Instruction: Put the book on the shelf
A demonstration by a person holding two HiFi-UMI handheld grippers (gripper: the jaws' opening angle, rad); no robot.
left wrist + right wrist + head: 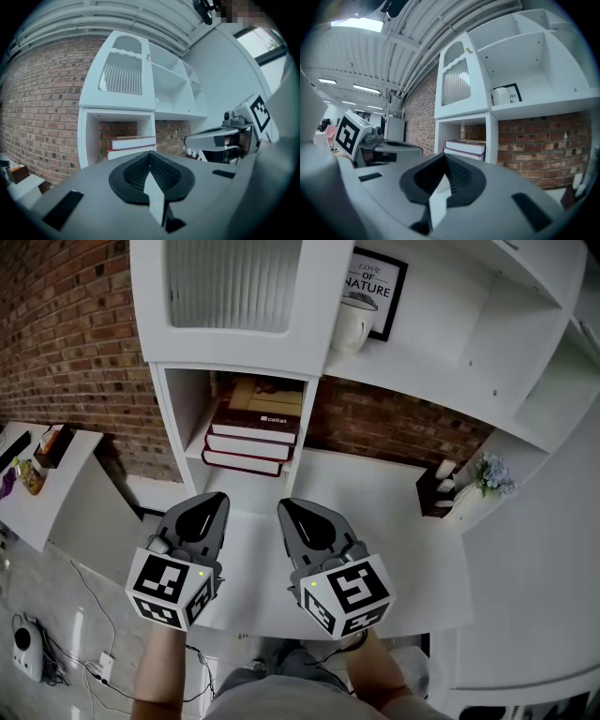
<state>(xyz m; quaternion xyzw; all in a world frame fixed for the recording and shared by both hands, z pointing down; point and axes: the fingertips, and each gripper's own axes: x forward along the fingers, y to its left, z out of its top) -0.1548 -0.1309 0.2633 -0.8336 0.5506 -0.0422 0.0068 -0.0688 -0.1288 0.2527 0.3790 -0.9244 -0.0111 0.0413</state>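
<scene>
Two grey hand-held grippers, the left gripper and the right gripper, hang side by side over the near part of the white desk top. Both point toward the far shelf. Each has its jaws pressed fully together, with nothing between them.

The stack of dark-red hardback books lies flat in the lower cubby of the white shelf unit, just beyond the grippers. I count three page edges. Something tan lies on top further back, but I cannot tell whether it is a fourth book. The cubby's white side walls stand close on either side of the stack, and there is open room between the stack and the cubby's top.

Above the cubby is one ribbed glass door. To its right, one white mug and one black-framed print stand on an open shelf. At the desk's far right, a small dark holder sits beside a sprig of pale blue flowers. A red brick wall runs behind and to the left.
</scene>
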